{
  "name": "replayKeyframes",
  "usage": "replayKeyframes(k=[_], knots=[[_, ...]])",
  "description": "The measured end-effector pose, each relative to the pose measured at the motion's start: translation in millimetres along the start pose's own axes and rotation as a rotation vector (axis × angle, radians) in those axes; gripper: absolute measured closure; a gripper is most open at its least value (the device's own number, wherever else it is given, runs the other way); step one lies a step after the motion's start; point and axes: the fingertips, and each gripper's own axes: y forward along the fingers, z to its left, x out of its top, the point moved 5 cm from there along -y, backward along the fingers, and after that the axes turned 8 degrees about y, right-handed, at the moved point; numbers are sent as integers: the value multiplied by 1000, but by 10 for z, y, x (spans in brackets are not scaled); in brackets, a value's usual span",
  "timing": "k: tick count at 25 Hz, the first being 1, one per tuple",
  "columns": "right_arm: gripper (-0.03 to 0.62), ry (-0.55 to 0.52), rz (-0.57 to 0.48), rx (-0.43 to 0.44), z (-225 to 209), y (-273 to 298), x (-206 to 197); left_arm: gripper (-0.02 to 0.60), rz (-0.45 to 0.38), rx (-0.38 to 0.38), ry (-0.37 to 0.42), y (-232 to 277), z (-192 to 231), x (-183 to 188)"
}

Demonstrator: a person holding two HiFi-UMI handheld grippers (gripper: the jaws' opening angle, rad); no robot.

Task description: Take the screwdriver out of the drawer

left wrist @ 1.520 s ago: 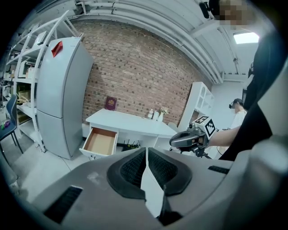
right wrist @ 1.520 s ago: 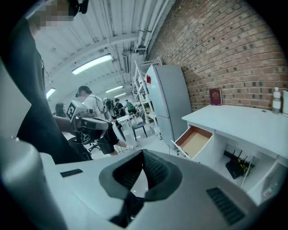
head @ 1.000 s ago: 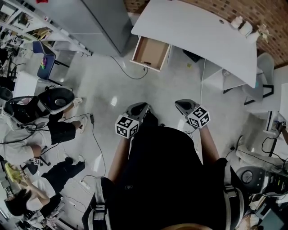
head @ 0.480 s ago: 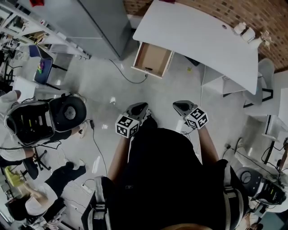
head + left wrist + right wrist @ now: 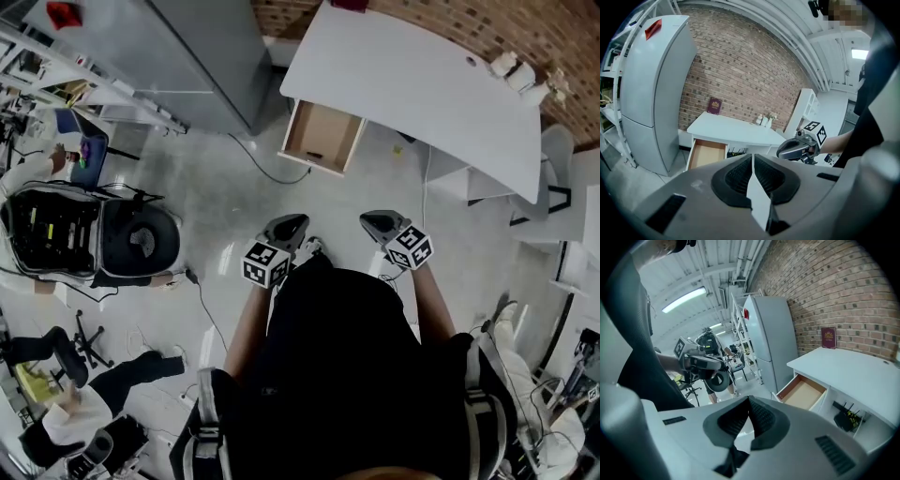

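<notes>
We are looking at a rough, matt brick wall (image 5: 740, 61) and a bench (image 5: 412, 75) whose white top is showing smooth and matt, while the drawer (image 5: 322, 131) is showing a bare brown, wood-like inside. The pale floor (image 5: 225, 206) is gleaming glossily, and we are seeing matt grey plastic shells on the left gripper (image 5: 753, 161) and right gripper (image 5: 749, 401), their jaws carrying ribbed black pads (image 5: 739, 176).

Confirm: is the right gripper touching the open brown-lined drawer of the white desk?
Apart. The head view shows pale floor between the right gripper and the open brown-lined drawer under the white desk.
</notes>
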Motion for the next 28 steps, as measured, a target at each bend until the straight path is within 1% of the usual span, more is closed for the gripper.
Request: replayKeyframes(k=[7,12,19,28], knots=[[537,-6,-15,0,-39,351,231,555,2,-7,4,-35,358,26],[537,-15,-9,5,-17,561,317,555,-2,1,1,-79,601,23],[537,-19,5,-5,16,723,365,555,6,-4,-3,-186,764,-41],[539,-36,18,-12,67,810,376,555,-19,3,-8,-270,861,-78]])
